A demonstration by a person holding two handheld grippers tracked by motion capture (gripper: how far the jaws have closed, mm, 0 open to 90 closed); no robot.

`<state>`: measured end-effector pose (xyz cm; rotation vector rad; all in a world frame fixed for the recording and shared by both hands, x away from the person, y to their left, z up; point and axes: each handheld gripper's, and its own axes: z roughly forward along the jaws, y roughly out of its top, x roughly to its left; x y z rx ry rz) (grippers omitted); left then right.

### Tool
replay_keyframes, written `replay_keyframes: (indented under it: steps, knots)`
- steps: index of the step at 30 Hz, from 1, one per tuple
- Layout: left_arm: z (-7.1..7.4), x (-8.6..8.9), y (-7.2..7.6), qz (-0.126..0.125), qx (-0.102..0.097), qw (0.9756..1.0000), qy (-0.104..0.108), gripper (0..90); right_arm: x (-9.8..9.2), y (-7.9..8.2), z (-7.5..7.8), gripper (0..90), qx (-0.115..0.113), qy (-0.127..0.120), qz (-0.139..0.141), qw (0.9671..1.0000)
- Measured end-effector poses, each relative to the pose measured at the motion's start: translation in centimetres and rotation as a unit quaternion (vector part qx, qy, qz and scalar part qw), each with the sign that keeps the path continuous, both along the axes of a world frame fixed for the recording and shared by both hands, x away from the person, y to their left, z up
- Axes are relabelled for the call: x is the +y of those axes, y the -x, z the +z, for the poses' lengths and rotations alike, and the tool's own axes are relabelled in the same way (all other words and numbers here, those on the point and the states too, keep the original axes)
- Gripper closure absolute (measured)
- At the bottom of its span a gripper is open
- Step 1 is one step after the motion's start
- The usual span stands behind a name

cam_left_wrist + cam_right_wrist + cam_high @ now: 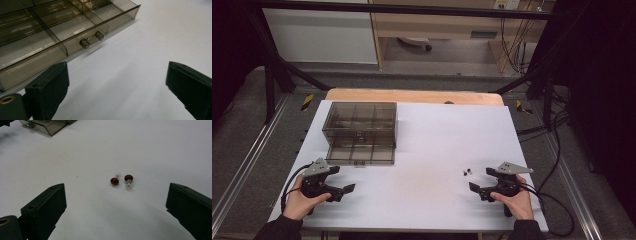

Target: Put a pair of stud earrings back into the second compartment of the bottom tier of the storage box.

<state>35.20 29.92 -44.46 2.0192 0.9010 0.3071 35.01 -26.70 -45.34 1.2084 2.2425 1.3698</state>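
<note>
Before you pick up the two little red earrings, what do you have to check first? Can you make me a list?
1. Right gripper open: ok, jaws wide apart.
2. Earrings in front of it: ok, lying between the jaws' line, side by side.
3. Left gripper empty: ok.
4. Drawer of the smoky box pulled out: ok.
5. Drawer compartments free: look empty, partly cannot tell.
</note>
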Motion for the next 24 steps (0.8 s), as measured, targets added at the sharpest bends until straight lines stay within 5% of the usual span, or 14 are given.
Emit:
replay_keyframes:
  steps: [24]
  knots:
    - [0.2, 0.2, -0.04, 0.007, -0.004, 1.0, 0.002, 4.8, 0.42, -0.31, 0.56, 5.8, 0.002, 0.014, -0.002, 0.9999]
